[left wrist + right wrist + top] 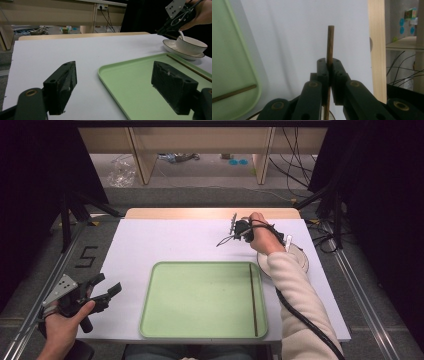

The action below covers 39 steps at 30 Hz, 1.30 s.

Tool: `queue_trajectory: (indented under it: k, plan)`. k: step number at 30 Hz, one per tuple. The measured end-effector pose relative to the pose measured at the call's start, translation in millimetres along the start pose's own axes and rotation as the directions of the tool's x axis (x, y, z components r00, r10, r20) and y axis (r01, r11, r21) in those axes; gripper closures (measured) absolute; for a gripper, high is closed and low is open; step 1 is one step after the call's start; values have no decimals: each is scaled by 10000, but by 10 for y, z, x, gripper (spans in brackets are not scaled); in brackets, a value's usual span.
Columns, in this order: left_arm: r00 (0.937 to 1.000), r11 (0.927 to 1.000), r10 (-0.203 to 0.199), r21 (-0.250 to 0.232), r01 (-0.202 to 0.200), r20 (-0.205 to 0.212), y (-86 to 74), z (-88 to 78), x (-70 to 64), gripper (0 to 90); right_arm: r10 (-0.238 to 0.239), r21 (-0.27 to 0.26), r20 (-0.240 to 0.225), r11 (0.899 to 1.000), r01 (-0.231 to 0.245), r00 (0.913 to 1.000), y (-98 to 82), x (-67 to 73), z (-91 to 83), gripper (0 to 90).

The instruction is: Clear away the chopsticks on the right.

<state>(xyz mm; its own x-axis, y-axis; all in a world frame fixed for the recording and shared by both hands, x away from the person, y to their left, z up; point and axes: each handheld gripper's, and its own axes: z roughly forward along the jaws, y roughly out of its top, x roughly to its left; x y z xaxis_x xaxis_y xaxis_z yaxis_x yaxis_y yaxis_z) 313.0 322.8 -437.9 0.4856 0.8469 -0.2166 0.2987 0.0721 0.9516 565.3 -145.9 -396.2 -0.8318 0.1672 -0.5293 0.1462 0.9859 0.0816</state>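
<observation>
Black jaws of my right gripper (329, 72) pinch one thin brown wooden chopstick (330, 42); its twin (253, 297) already lies on the pale green tray (200, 330), lower centre; left gripper (115, 85) waits wide.

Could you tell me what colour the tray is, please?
The tray is pale green, clearest in the high view.

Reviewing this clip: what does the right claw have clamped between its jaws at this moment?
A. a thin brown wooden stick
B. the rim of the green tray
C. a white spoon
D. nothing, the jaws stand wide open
A: in the right gripper view the right claw is shut on a thin brown wooden stick that rises past the jaw tips over the white table.
</observation>
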Motion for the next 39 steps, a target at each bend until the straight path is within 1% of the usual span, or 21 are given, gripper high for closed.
queue_trajectory:
  k: [2,5,7,8,10,11,13,14,19,21,22,23,25,26,30,31,34,36,37,38,39]
  plan:
    - [10000,10000,-4,7,4,-9,1,0,0,205,396,-89,-67,9992,-397,9992,4,-2,-57,877]
    - [10000,10000,-19,-2,19,-12,0,0,0,205,120,-252,78,9996,-118,9999,-8,-46,-90,877]
    - [10000,10000,-25,0,25,-21,0,-1,-1,204,472,-375,48,9982,-470,9989,-3,-50,-145,877]
    - [10000,10000,-30,-3,30,-19,-1,-1,-1,205,373,-637,220,9973,-358,9991,-13,-93,-186,877]
    - [10000,10000,-25,0,25,-17,0,0,-1,204,572,-732,198,9958,-556,9982,-12,-102,-218,877]
    - [10000,10000,-20,-5,20,-6,-1,0,0,204,839,-814,136,9933,-825,9964,-8,-104,-250,877]
    - [10000,10000,-17,1,17,-6,-1,0,0,205,1007,-1240,321,9876,-960,9944,-17,-151,-320,877]
    - [10000,10000,-21,0,21,-13,-1,-1,0,204,1391,-1295,288,9825,-1343,9899,-12,-145,-353,877]
    - [10000,10000,-22,1,22,-6,-1,-1,0,205,1827,-1768,326,9687,-1742,9826,-18,-186,-439,878]
    - [10000,10000,-24,-5,24,-7,-1,0,1,205,2231,-2148,279,9533,-2121,9744,-20,-205,-495,878]
    - [10000,10000,-45,-5,45,-11,-1,0,1,205,2231,-2148,279,9533,-2121,9744,-20,-205,-495,878]
    - [10000,10000,-48,-6,48,-9,-1,0,1,204,2378,-2256,240,9475,-2265,9710,-20,-210,-513,878]
    - [10000,10000,-47,-7,47,-8,-1,0,1,204,2963,-2706,133,9205,-2818,9550,-22,-227,-571,878]
    - [10000,10000,-47,-6,47,-8,-1,0,1,204,3109,-2828,185,9132,-2933,9502,-24,-235,-591,878]
    - [10000,10000,-49,-16,49,-5,-1,0,1,205,3238,-3109,317,9023,-2986,9456,-30,-264,-649,879]
    - [10000,10000,-45,-5,45,-5,-1,0,1,205,3407,-3315,361,8909,-3104,9395,-31,-277,-690,879]
    - [10000,10000,-51,-4,51,-8,-1,-1,1,205,3707,-3614,243,8692,-3376,9284,-34,-294,-742,879]
    - [10000,10000,-47,-10,47,-4,-1,-1,2,205,3733,-3682,243,8658,-3389,9274,-35,-302,-757,879]
    - [10000,10000,-49,-5,49,-8,-1,-1,1,205,3941,-3832,138,8509,-3592,9190,-38,-311,-794,879]
    - [10000,10000,-43,-5,43,-6,-1,-1,1,205,3941,-3832,138,8509,-3592,9190,-38,-311,-794,879]
    - [10000,10000,-51,-23,51,-5,-1,-1,1,205,4044,-3909,123,8437,-3679,9145,-40,-314,-809,879]
